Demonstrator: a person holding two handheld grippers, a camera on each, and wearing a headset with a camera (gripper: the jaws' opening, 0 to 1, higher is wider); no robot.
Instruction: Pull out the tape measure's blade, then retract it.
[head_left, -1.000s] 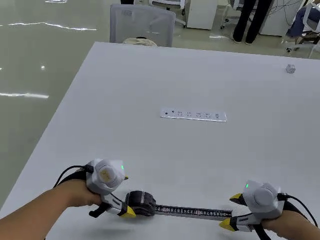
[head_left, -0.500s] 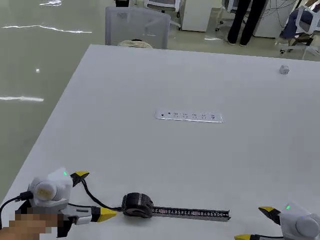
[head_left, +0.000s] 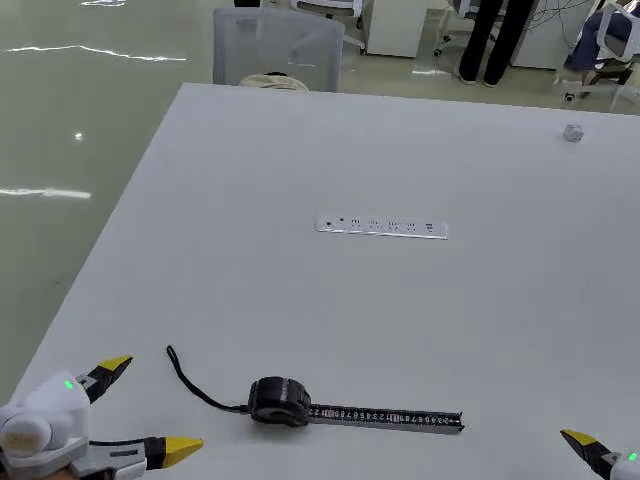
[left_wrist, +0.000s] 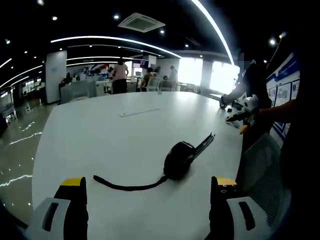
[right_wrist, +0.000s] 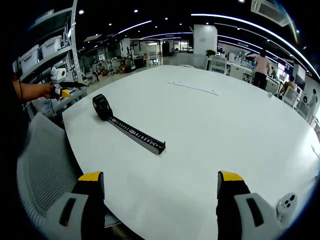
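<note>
The tape measure (head_left: 278, 400) lies near the bench's (head_left: 400, 150) front edge, its blade (head_left: 385, 417) drawn out flat. The left hand-held gripper (left_wrist: 149, 181) and the right hand-held gripper (right_wrist: 160, 177) are spread wide, apart from it.

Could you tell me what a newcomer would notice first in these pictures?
A black tape measure lies near the front edge of the table, its blade drawn out to the right, its strap trailing left. The left gripper and right gripper stand open on either side, apart from it.
</note>
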